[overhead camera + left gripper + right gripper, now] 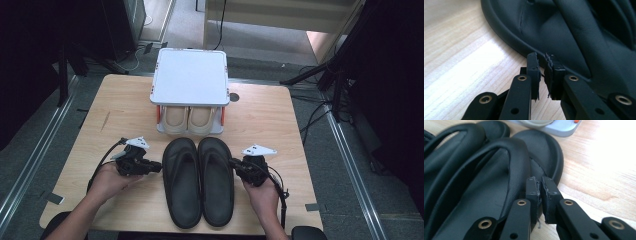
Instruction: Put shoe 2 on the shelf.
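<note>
The black flip-flops [200, 181] look like matt, smooth rubbery foam with leather-like straps. The desk [125, 107] is pale wood, its grain faintly glossy. The shoe rack [190, 75] has a smooth white plastic top.

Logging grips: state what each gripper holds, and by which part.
Nothing is held. The left gripper and right gripper point at the black sandals from either side, jaws nearly closed with nothing between them.
</note>
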Demonstrator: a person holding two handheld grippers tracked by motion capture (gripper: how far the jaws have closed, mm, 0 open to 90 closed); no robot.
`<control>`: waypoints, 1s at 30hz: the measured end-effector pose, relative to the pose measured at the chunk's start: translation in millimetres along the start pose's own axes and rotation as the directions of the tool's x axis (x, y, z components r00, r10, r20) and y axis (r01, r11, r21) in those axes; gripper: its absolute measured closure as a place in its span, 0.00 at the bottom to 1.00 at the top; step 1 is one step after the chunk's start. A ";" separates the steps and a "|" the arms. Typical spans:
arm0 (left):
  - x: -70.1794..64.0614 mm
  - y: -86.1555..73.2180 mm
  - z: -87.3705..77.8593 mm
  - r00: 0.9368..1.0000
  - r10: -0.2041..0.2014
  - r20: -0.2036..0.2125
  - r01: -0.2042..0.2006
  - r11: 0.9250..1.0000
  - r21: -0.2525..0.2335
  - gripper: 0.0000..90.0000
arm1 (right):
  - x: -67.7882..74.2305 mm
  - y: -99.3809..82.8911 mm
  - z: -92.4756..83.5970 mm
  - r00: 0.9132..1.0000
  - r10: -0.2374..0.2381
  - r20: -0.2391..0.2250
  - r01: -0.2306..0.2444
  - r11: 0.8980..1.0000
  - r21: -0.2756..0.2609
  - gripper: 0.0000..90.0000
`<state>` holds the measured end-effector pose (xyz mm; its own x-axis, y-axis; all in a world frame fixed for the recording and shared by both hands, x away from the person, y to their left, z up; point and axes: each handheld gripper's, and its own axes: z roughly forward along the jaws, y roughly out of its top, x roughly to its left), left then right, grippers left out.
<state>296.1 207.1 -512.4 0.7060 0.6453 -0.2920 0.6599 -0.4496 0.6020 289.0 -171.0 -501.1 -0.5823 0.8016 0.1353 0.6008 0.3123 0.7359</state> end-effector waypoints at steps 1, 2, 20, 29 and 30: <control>-0.4 0.4 -1.4 1.000 -0.003 0.001 0.003 1.000 -0.007 0.91 | -0.5 1.0 -2.7 1.000 0.005 -0.004 -0.005 1.000 -0.013 0.94; -0.4 1.1 -3.2 1.000 -0.001 0.004 0.001 1.000 -0.011 0.89 | -0.8 1.6 -4.3 1.000 0.007 -0.006 -0.007 1.000 -0.021 0.93; -2.7 9.1 -20.6 1.000 0.003 -0.008 -0.004 0.998 -0.067 0.70 | 17.3 9.0 -24.2 0.999 0.004 -0.048 -0.007 0.997 -0.078 0.75; 0.0 11.8 -24.8 1.000 -0.002 -0.004 0.001 0.995 -0.099 0.56 | 32.2 8.5 -26.7 0.998 0.017 -0.061 -0.023 0.996 -0.091 0.66; 0.3 11.8 -24.9 1.000 -0.007 -0.005 0.006 0.995 -0.102 0.54 | 35.4 8.5 -26.6 0.998 0.020 -0.067 -0.026 0.996 -0.090 0.66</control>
<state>297.7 217.3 -486.9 0.7005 0.6510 -0.2926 0.6345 -0.3803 0.6729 259.0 -153.5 -472.5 -0.6058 0.7715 0.1942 0.5640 0.2444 0.7888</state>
